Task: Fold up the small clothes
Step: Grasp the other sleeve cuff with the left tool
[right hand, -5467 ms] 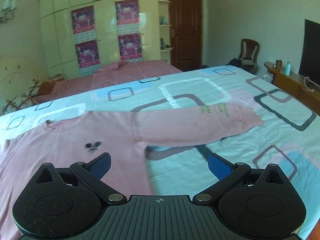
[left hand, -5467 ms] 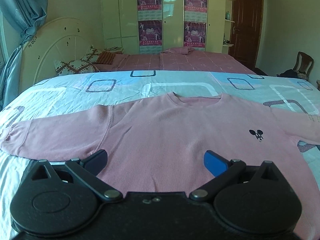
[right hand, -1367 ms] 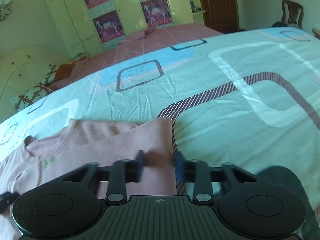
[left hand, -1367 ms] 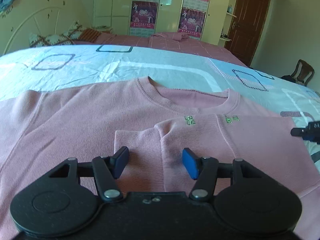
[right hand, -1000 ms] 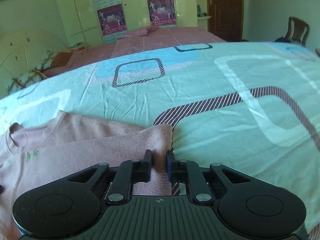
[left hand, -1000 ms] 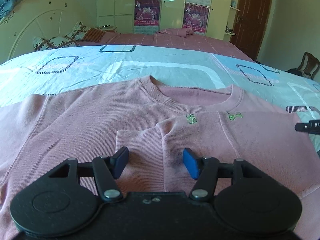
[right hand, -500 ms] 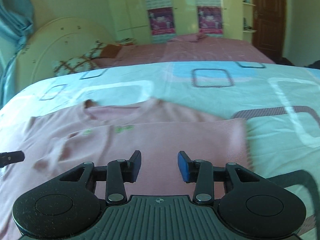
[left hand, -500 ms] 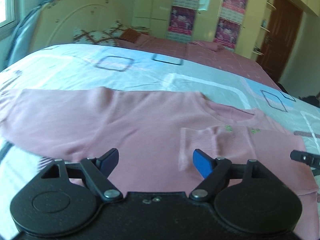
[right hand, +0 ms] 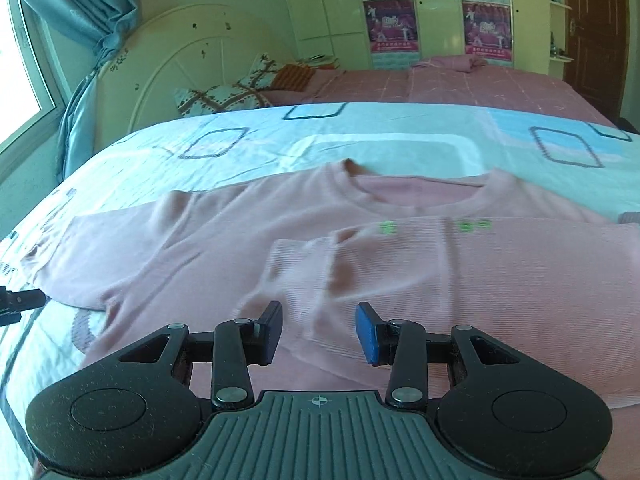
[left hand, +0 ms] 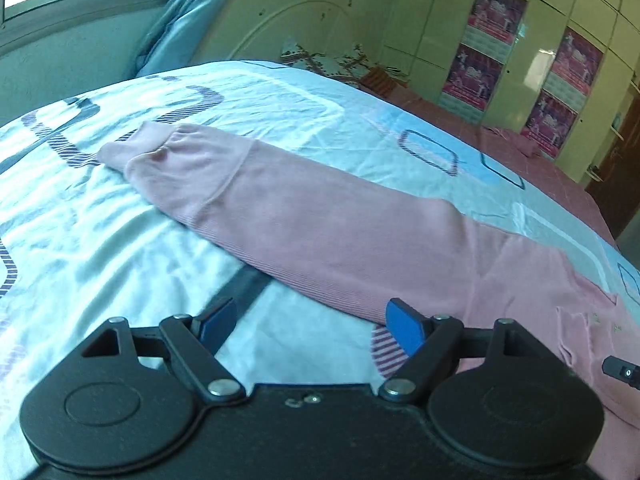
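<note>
A pink long-sleeved sweater (right hand: 224,248) lies flat on the patterned bedspread (right hand: 360,136). Its right sleeve (right hand: 500,264) is folded across the chest, green lettering up. Its left sleeve (left hand: 320,216) stretches out over the bedspread (left hand: 100,248) in the left wrist view, cuff (left hand: 132,148) at the far left. My left gripper (left hand: 308,316) is open and empty, low above the sheet beside the sleeve's near edge. My right gripper (right hand: 320,328) is open and empty above the sweater's body, near the folded sleeve's cuff (right hand: 288,272).
A white headboard (right hand: 180,64) and pillows (right hand: 232,92) stand at the back left. A second bed with a pink cover (right hand: 460,80), a wardrobe with posters (right hand: 440,12), a curtain (right hand: 88,8) and a brown door (right hand: 592,24) lie beyond.
My left gripper has swung left from the sweater's chest to the outstretched left sleeve. My right gripper has let go of the folded sleeve, opened wider and moved left over the body.
</note>
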`<state>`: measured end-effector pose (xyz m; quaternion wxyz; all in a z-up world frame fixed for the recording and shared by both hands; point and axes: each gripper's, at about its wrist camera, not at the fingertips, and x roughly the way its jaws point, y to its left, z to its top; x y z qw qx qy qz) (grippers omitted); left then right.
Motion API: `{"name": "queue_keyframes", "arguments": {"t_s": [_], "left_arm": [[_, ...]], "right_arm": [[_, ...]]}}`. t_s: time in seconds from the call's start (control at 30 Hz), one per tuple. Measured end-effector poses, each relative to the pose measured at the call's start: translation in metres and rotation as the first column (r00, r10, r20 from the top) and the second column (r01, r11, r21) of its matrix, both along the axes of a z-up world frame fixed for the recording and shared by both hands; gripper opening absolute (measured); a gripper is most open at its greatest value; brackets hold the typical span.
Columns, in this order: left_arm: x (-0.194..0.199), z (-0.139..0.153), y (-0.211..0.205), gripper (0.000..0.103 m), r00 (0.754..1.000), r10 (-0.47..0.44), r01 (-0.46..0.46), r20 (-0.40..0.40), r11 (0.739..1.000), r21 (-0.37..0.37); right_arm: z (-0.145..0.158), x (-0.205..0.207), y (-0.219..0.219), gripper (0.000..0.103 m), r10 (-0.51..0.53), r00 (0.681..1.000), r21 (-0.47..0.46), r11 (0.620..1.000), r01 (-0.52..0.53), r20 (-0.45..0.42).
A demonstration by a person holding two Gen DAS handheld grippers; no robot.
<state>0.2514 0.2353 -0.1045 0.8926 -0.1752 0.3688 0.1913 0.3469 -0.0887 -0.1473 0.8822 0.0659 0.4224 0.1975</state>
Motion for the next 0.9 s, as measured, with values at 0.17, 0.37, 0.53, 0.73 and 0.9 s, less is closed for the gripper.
{"name": "queue_keyframes", "arguments": {"t_s": [0.17,0.37,0.53,0.73,0.9], "left_arm": [[-0.002,-0.011,0.071,0.077,0.996,0.087,-0.087,0.003,0.995,-0.056],[0.014,-0.026,0.144,0.073,0.983,0.183,-0.177,0.027,0.972,-0.152],[0.035,-0.034,0.171,0.073,0.979,0.192,-0.175,0.075,0.966,-0.191],[0.043,-0.042,0.182,0.026,0.964,0.230,-0.205,0.130,0.961,-0.184],[0.042,-0.027,0.176,0.005,0.964,0.189,-0.158,0.189,0.973,-0.166]], "right_arm": [[-0.001,0.003,0.047,0.040,0.006,1.000,0.002,1.000,-0.006,-0.008],[-0.008,0.009,0.074,0.040,-0.024,1.000,-0.045,0.999,0.024,-0.015],[-0.012,0.016,0.074,0.040,-0.088,0.996,-0.090,0.992,0.087,-0.012],[-0.029,0.027,0.066,0.040,-0.169,0.985,-0.139,0.977,0.162,-0.041],[-0.030,0.028,0.069,0.040,-0.162,0.986,-0.138,0.978,0.155,-0.043]]}}
